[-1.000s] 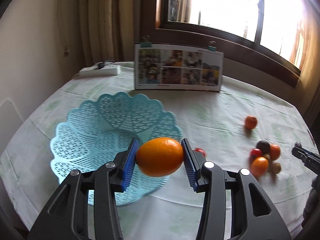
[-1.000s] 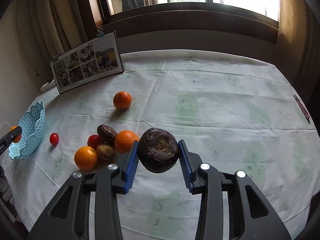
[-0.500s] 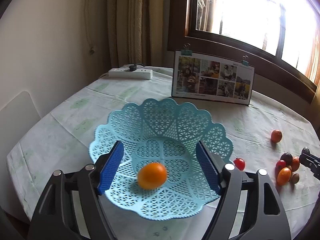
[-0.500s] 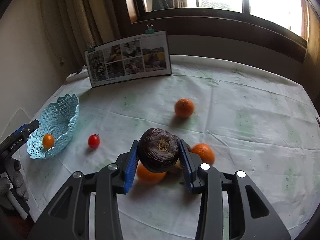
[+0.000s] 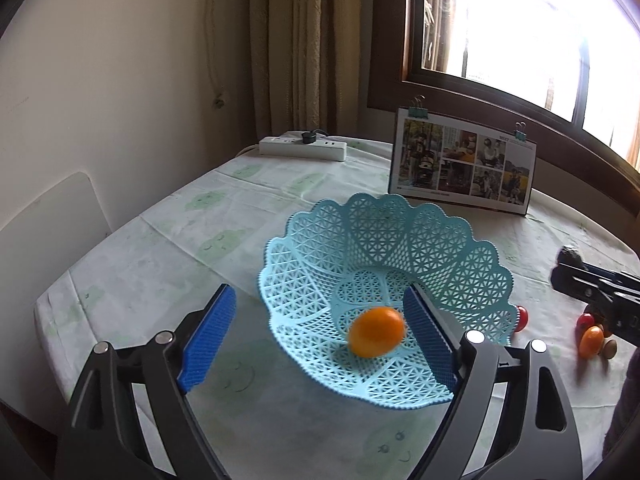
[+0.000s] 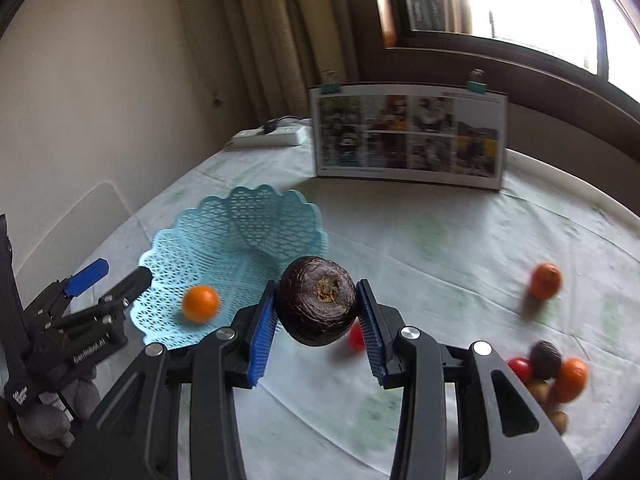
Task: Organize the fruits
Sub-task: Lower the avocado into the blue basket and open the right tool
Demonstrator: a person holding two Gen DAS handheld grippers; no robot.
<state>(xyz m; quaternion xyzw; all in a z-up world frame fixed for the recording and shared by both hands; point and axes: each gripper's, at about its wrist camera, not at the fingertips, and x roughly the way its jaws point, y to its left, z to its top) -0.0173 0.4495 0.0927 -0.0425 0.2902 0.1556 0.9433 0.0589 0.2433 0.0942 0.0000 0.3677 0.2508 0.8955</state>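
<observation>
While it hangs nearest, just right of the basket, the wrinkled dark-brown round fruit (image 6: 317, 301) looks firm but leathery, best gripped across its widest part, as the right gripper (image 6: 318, 330) clamps it between blue pads. Further left, the left gripper (image 5: 320, 342) stands spread wide, holding nothing, over the pale-blue lattice plastic basket (image 5: 404, 236), where a smooth orange fruit (image 5: 377, 337) lies, likely to roll.

Left gripper (image 5: 320, 340) low in frame, jaws spread wide, holding nothing. Right gripper (image 6: 318, 316) at lower centre, blue pads (image 6: 262, 332) clamped on a dark round fruit (image 6: 317, 300).
</observation>
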